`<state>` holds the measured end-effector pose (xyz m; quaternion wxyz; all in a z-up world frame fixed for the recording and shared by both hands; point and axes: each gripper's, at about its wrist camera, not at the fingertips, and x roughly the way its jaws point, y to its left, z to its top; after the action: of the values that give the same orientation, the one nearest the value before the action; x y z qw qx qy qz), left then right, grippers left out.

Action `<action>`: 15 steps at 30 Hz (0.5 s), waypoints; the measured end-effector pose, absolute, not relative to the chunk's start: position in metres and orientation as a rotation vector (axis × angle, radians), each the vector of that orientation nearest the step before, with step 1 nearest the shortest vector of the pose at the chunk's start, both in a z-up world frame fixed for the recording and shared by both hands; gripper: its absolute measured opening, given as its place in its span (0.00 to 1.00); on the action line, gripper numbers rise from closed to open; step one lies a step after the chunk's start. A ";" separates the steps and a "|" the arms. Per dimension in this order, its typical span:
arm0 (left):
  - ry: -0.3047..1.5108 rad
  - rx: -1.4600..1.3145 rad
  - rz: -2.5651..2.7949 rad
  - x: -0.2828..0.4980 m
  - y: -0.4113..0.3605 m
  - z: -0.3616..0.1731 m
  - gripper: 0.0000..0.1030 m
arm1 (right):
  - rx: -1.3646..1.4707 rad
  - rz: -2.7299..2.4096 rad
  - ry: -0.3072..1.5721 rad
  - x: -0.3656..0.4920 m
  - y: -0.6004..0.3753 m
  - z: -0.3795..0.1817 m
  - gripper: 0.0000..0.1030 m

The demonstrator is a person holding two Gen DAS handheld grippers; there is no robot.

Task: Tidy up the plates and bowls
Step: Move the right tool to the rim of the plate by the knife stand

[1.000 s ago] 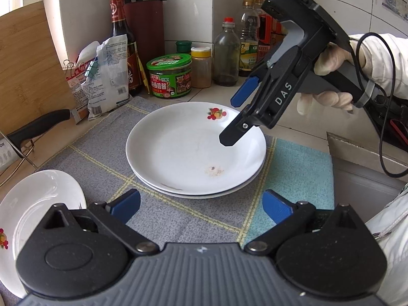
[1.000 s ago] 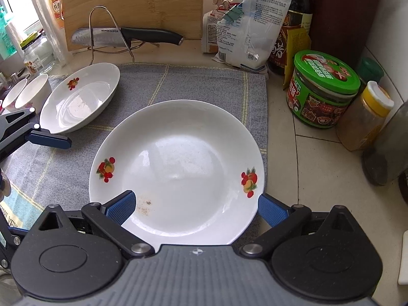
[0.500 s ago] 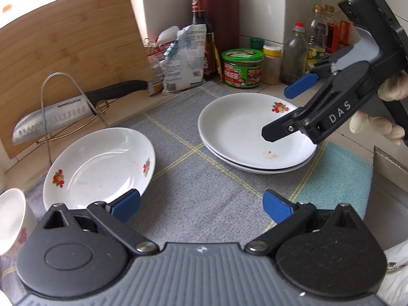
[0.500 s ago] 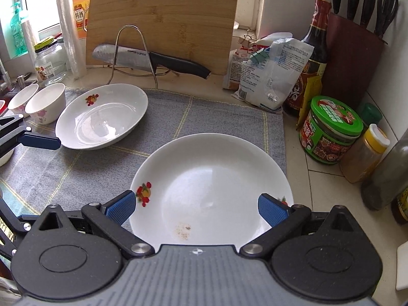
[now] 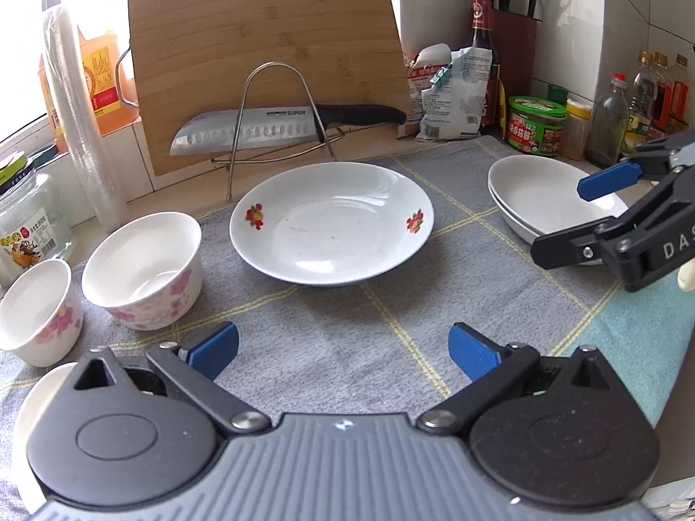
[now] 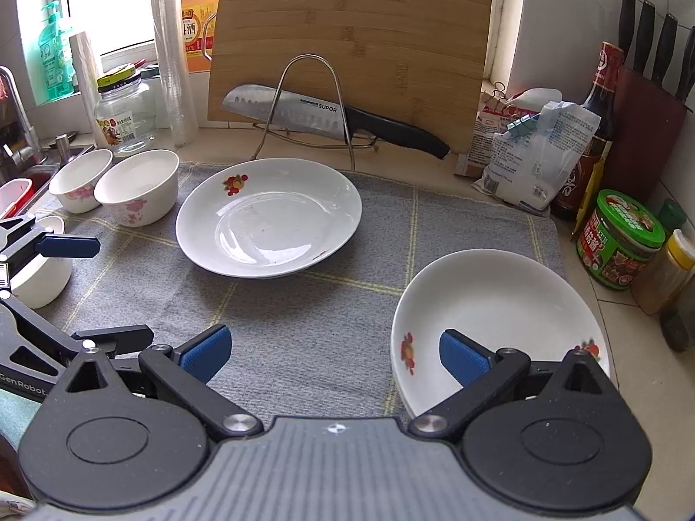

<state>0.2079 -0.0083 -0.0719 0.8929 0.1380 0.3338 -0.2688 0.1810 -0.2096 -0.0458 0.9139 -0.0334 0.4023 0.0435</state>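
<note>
With both of my grippers held spread wide and gripping nothing, the single plate point(image 5: 332, 223) sits on the grey checked cloth point(image 5: 347, 347) straight ahead of my left gripper point(image 5: 343, 345), well clear of its blue fingertips point(image 5: 215, 347). Two stacked plates point(image 5: 547, 199) lie off to that tool's right, partly behind my right gripper point(image 5: 586, 212), which hangs above them. From my right gripper point(image 6: 334, 354), the stack point(image 6: 499, 317) lies just under and beyond the right-hand pad point(image 6: 462, 358), the single plate point(image 6: 269, 217) ahead and to the left. Two flower-printed bowls point(image 5: 143, 269) stand side by side to the left of my left gripper, touching or nearly so; a third white bowl point(image 6: 41, 275) sits below that tool, partly hidden by it. Beyond the single plate, a knife point(image 5: 269, 128) rests across a wire rack point(image 5: 278, 113) in front of a leaning wooden cutting board point(image 5: 269, 39).
</note>
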 end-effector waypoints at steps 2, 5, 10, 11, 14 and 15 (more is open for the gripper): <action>0.698 0.291 -0.555 0.211 -0.007 -0.076 0.99 | -0.065 0.080 0.835 0.179 -0.203 -0.046 1.00; 0.723 0.276 -0.547 0.219 -0.010 -0.085 0.99 | -0.077 0.069 0.853 0.182 -0.198 -0.048 1.00; 0.752 0.234 -0.520 0.231 -0.022 -0.096 0.99 | -0.092 0.129 0.877 0.198 -0.198 -0.048 1.00; 0.765 0.223 -0.505 0.234 -0.026 -0.100 0.99 | -0.102 0.141 0.873 0.202 -0.198 -0.049 1.00; 0.812 0.209 -0.446 0.243 -0.037 -0.110 0.99 | -0.115 0.192 0.885 0.217 -0.203 -0.051 1.00; 0.830 0.199 -0.434 0.245 -0.039 -0.113 0.99 | -0.121 0.212 0.887 0.222 -0.205 -0.051 1.00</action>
<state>0.2450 -0.0388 -0.1129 0.8876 0.0957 0.3993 -0.2089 0.2216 -0.2049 -0.0512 0.8962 -0.0586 0.4278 0.1021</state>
